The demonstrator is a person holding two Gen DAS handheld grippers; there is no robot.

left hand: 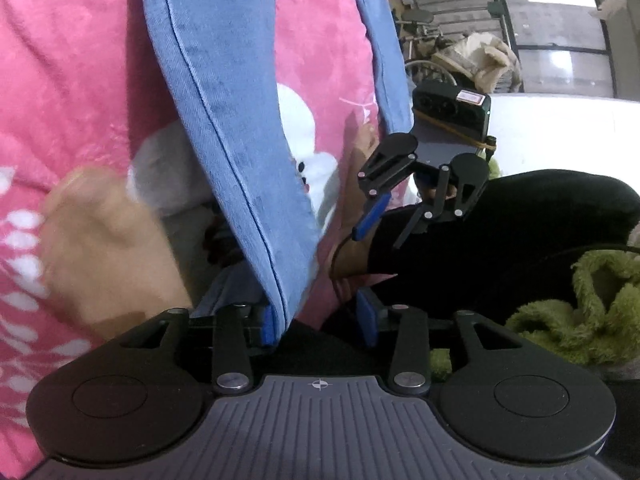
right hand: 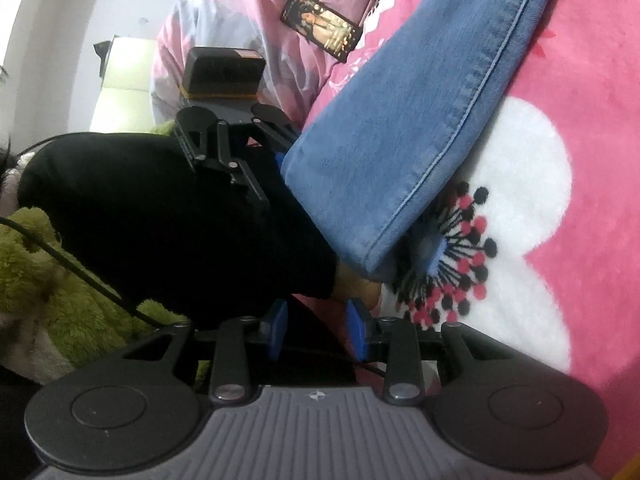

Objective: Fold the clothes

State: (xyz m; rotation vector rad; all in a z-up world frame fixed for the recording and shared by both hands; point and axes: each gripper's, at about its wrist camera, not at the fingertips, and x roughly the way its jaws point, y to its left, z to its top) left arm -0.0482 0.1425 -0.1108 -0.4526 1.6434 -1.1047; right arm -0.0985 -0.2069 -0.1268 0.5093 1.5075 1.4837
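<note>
Jeans (left hand: pixel 224 128) are hung against the left gripper's (left hand: pixel 320 330) left pad, its jaws parted, hem unclamped. Right gripper (right hand: pixel 318 334) is held part-open, empty, below the hem, likely for regrasping.

The jeans (left hand: pixel 224 120) are matt blue denim with stitched seams. Beneath them the pink blanket (right hand: pixel 580 128) is plush fleece with white patches. A green garment (left hand: pixel 580 312) near right looks shaggy. Both grippers are matt black plastic with ribbed grey bases, metal rivets and blue pads (right hand: pixel 357 330).
</note>
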